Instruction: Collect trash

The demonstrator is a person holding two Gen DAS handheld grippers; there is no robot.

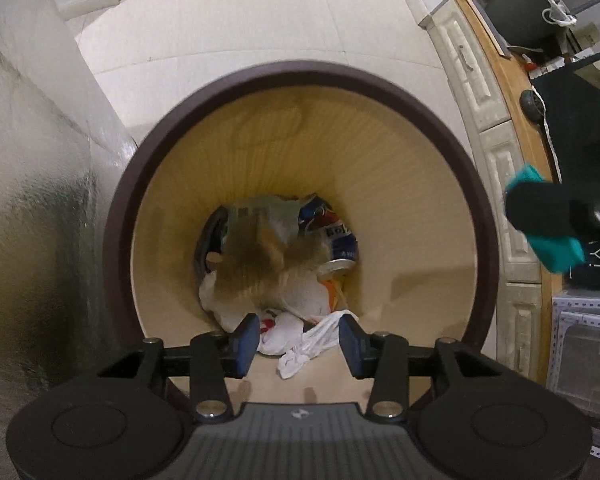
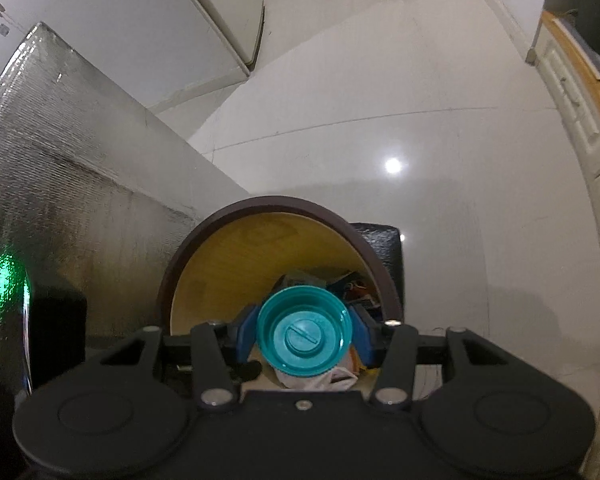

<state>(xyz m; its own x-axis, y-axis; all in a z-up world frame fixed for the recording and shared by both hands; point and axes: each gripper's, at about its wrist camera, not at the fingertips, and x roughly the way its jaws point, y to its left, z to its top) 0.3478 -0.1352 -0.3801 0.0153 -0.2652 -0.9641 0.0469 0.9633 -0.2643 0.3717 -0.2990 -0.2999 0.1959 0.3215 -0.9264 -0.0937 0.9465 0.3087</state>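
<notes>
Below, left hand-held gripper [image 1: 299,344] pointing steeply down into the brown-rimmed bin [image 1: 485,216], jaws apart, nothing pinched, white crumpled wrapper [image 1: 300,350] lying loose between them atop trash at the bin's bottom. Right hand-held gripper [image 2: 304,338] tilted down over the near rim, clamped on a teal cap [image 2: 304,336], open side facing the camera.
</notes>
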